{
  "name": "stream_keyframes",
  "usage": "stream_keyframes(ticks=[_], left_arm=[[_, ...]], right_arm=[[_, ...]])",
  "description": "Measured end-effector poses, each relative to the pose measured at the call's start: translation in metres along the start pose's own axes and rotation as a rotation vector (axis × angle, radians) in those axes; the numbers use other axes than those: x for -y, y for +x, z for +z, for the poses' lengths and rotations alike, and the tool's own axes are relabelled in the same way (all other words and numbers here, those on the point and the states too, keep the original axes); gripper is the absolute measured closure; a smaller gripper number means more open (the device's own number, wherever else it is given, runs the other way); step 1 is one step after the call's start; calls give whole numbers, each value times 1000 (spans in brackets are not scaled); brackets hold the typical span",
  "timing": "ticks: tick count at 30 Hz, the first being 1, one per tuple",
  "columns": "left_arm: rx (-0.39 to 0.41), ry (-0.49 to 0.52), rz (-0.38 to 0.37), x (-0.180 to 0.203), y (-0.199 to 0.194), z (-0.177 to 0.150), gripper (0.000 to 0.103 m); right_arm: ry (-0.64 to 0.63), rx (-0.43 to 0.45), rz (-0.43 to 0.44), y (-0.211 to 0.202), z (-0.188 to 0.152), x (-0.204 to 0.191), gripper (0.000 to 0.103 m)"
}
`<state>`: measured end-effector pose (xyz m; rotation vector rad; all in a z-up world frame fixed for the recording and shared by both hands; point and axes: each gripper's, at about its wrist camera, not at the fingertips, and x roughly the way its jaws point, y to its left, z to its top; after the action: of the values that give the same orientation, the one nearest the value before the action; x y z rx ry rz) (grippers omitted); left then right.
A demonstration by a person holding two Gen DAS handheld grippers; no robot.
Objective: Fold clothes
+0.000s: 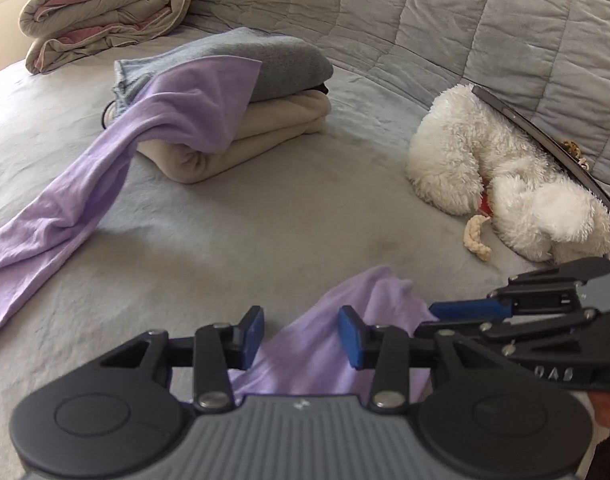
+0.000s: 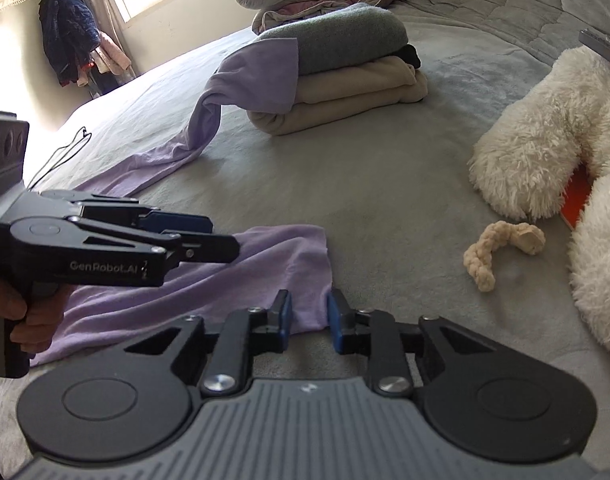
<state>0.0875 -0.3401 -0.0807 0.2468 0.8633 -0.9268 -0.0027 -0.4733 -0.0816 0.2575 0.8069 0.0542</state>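
A long lilac garment (image 1: 65,220) lies across the grey bed (image 1: 245,248). Its far end is draped over a folded stack, a grey piece (image 1: 285,60) on a beige one (image 1: 265,132). The near end (image 2: 265,264) is bunched by both grippers. My left gripper (image 1: 301,336) is open, and the lilac cloth rises between its blue pads without being pinched. My right gripper (image 2: 309,318) is open by a narrower gap, straddling the cloth's corner edge. Each gripper shows in the other's view: the right gripper (image 1: 437,312) from the right, the left gripper (image 2: 225,236) from the left, held by a hand.
A white plush toy (image 1: 485,168) and a braided rope toy (image 2: 485,260) lie to the right, with a dark flat slab (image 1: 545,136) behind the plush. A rolled quilt (image 1: 105,12) sits at the far left. A black cable (image 2: 57,160) trails on the bed's left side, and clothes (image 2: 69,32) hang by the window.
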Motion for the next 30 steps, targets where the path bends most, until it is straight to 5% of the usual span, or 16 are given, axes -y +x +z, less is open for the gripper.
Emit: stream_keyframes(ticks=[3, 4, 16, 26, 30], left_arm=[[-27, 37, -19, 17, 11, 8, 100], [-22, 33, -22, 21, 11, 9, 100], [198, -73, 13, 37, -7, 18, 101], [144, -83, 48, 53, 22, 2, 98], [166, -116, 75, 46, 0, -11, 78]], right_arm=[[16, 1, 9, -2, 0, 5, 100], [42, 3, 16, -5, 2, 8, 100], [123, 134, -30, -59, 14, 27, 100], [79, 50, -132, -44, 9, 29, 99], [61, 49, -140, -43, 8, 26, 89]])
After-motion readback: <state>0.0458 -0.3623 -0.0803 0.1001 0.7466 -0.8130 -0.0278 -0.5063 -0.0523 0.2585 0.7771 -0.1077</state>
